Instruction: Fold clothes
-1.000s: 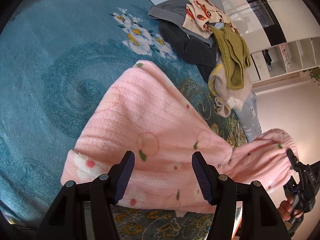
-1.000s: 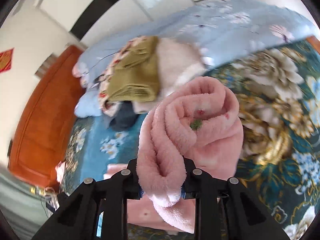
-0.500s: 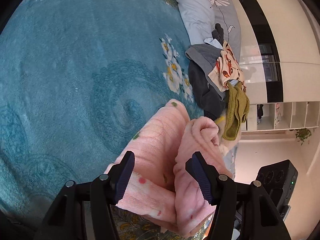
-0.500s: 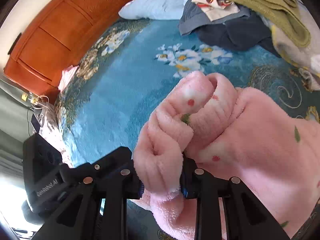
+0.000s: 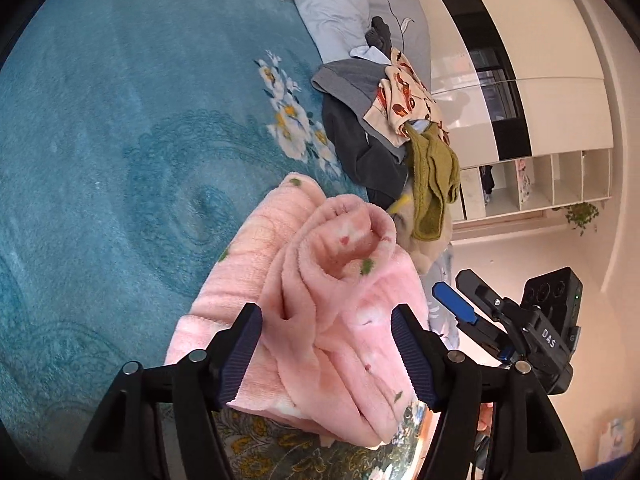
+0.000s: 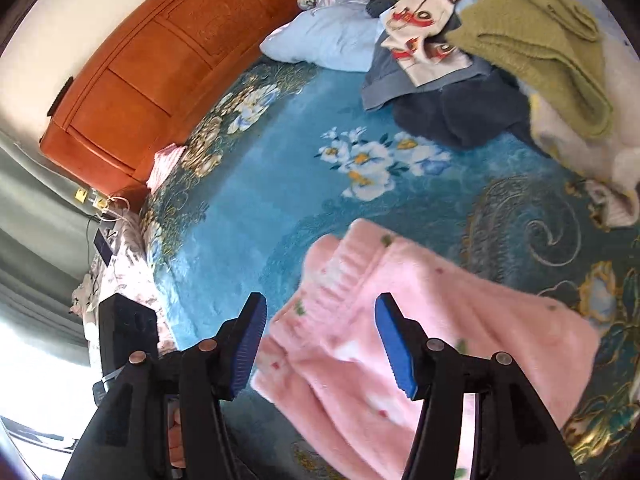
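A pink fleece garment (image 5: 320, 304) with small red and green specks lies folded over itself on the blue floral bedspread (image 5: 120, 140). Its top layer is bunched into a loose roll. My left gripper (image 5: 326, 354) is open just above its near edge and holds nothing. In the right wrist view the same garment (image 6: 420, 320) lies flat under my right gripper (image 6: 320, 344), which is open and empty. The right gripper also shows in the left wrist view (image 5: 456, 304), beside the garment's right side.
A pile of unfolded clothes (image 6: 500, 52), olive, grey, dark and patterned, lies at the far side of the bed by a light blue pillow (image 6: 324, 36). An orange wooden headboard (image 6: 160, 64) stands to the left. White wardrobes (image 5: 540, 80) stand beyond.
My right gripper carried the pink fabric across over the rest of the garment, then opened and let it go. The left gripper stayed open near the garment's edge.
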A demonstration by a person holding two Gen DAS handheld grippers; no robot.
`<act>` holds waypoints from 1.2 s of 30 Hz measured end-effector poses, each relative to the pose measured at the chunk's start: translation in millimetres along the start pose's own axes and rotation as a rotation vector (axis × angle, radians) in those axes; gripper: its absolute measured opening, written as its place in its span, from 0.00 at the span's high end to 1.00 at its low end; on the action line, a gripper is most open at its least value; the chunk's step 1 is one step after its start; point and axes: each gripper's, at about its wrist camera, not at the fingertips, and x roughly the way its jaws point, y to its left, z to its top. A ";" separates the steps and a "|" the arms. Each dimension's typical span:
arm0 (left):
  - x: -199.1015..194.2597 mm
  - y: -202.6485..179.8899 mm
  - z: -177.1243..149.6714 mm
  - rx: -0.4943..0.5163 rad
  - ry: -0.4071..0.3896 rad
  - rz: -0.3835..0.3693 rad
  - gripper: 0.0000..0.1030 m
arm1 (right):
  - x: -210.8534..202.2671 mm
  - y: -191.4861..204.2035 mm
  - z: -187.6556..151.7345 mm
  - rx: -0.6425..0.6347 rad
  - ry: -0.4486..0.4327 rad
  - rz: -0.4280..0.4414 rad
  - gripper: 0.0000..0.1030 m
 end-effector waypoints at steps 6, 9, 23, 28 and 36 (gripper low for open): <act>-0.5 -14.7 1.3 0.034 -0.101 0.148 0.31 | -23.6 -92.2 -17.1 0.189 0.006 -0.214 0.44; -1.4 -36.6 -0.8 0.098 -0.103 0.115 0.31 | -32.1 -128.9 -34.0 0.321 0.007 -0.235 0.44; 47.1 -43.7 2.6 0.047 -0.002 0.159 0.37 | -19.1 -146.9 -33.8 0.375 0.006 -0.212 0.42; 59.9 -59.4 2.2 0.104 0.016 0.230 0.85 | -20.2 -149.0 -32.7 0.397 -0.001 -0.193 0.42; -37.5 -72.0 -5.3 0.148 -0.144 0.048 0.85 | -34.1 -153.2 -27.8 0.407 -0.053 -0.136 0.42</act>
